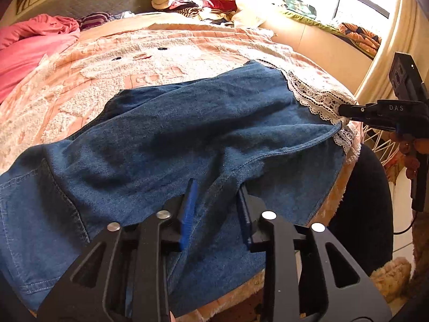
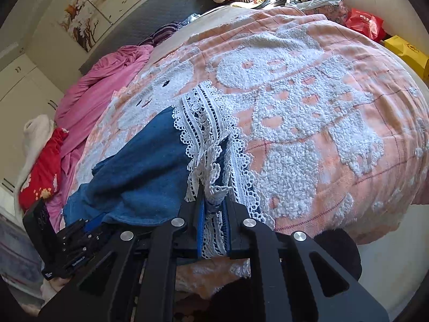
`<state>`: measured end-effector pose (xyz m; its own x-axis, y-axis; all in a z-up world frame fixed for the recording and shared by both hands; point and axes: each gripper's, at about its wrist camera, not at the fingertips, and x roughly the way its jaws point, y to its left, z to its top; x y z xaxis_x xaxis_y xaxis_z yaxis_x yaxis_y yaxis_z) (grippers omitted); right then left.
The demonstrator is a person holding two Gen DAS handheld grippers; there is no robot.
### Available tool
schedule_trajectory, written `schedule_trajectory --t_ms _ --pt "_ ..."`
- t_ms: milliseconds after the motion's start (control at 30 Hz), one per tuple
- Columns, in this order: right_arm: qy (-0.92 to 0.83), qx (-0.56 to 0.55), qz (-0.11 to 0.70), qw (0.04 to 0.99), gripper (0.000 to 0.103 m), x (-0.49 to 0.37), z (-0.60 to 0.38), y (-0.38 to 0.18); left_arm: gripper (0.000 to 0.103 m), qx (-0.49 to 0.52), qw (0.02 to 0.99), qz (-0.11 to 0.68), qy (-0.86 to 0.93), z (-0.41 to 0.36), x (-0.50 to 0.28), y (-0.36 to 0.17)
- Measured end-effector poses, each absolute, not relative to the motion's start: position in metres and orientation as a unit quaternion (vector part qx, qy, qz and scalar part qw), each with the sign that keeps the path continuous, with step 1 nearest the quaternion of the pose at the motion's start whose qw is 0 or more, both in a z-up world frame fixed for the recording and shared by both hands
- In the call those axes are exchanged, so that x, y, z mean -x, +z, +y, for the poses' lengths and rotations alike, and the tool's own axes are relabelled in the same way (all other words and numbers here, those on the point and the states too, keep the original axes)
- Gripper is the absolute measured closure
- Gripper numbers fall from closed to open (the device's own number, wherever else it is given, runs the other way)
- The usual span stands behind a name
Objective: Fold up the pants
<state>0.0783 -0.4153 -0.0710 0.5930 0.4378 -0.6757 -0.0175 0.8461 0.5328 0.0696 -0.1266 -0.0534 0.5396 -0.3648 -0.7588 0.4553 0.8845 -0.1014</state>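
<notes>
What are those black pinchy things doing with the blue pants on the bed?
A person is folding blue denim pants on a bed with a pink-and-white blanket. The left hand-held gripper is shut on the denim near the bed's edge. The right hand-held gripper is shut on the white lace trim at the leg ends. The pants still lie rumpled, not neatly folded.
</notes>
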Motion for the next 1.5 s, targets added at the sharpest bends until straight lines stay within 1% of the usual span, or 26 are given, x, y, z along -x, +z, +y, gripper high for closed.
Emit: schedule_trajectory --t_ms 33,100,233,333,500,633,733,833,900,1000,1067,1133,1267,1333,1367,1400,1500 --pt "0.134 -0.244 0.43 0.859 0.093 -0.08 -0.415 -0.071 0.101 -0.06 0.874 0.419 -0.239 -0.129 -0.069 -0.053" --pt "0.134 -0.243 0.432 0.858 0.093 -0.083 -0.416 -0.07 0.101 -0.059 0.873 0.416 -0.249 -0.129 -0.067 -0.048" --pt "0.149 -0.253 0.426 0.856 0.093 -0.076 -0.418 -0.065 0.101 -0.027 0.87 0.41 -0.271 -0.112 -0.058 -0.027" --pt "0.155 -0.237 0.431 0.856 0.093 -0.067 -0.413 -0.063 0.101 -0.048 0.872 0.399 -0.281 -0.112 -0.043 -0.019" --pt "0.123 -0.233 0.454 0.851 0.093 -0.06 -0.417 -0.082 0.1 -0.066 0.856 0.425 -0.287 -0.128 -0.04 -0.043" --pt "0.121 -0.232 0.458 0.85 0.093 -0.058 -0.419 -0.089 0.1 -0.075 0.85 0.438 -0.282 -0.136 -0.036 -0.058" --pt "0.121 -0.236 0.46 0.847 0.092 -0.056 -0.42 -0.088 0.097 -0.076 0.849 0.441 -0.279 -0.136 -0.035 -0.064" --pt "0.109 -0.233 0.459 0.85 0.087 -0.049 -0.423 -0.081 0.093 -0.073 0.849 0.439 -0.286 -0.134 -0.032 -0.062" --pt "0.087 -0.212 0.453 0.861 0.08 -0.042 -0.423 -0.072 0.089 -0.07 0.846 0.44 -0.292 -0.134 -0.031 -0.063" --pt "0.068 -0.181 0.436 0.879 0.078 -0.036 -0.419 -0.055 0.088 -0.071 0.844 0.445 -0.292 -0.135 -0.03 -0.067" --pt "0.093 -0.172 0.421 0.886 0.078 -0.034 -0.405 -0.045 0.086 -0.071 0.842 0.446 -0.296 -0.136 -0.029 -0.068" --pt "0.138 -0.161 0.417 0.884 0.075 -0.038 -0.385 -0.043 0.085 -0.066 0.84 0.447 -0.301 -0.137 -0.028 -0.068" --pt "0.174 -0.113 0.443 0.872 0.074 -0.055 -0.344 -0.059 0.085 -0.066 0.836 0.451 -0.305 -0.139 -0.025 -0.068" --pt "0.162 -0.104 0.471 0.861 0.074 -0.063 -0.341 -0.076 0.084 -0.07 0.835 0.452 -0.305 -0.138 -0.022 -0.069" --pt "0.151 -0.099 0.484 0.856 0.074 -0.065 -0.342 -0.085 0.082 -0.069 0.833 0.456 -0.305 -0.137 -0.021 -0.071" --pt "0.149 -0.102 0.492 0.852 0.074 -0.066 -0.345 -0.093 0.081 -0.068 0.832 0.46 -0.304 -0.137 -0.021 -0.072" --pt "0.16 -0.13 0.483 0.851 0.074 -0.063 -0.354 -0.098 0.081 -0.058 0.831 0.464 -0.302 -0.131 -0.02 -0.073"
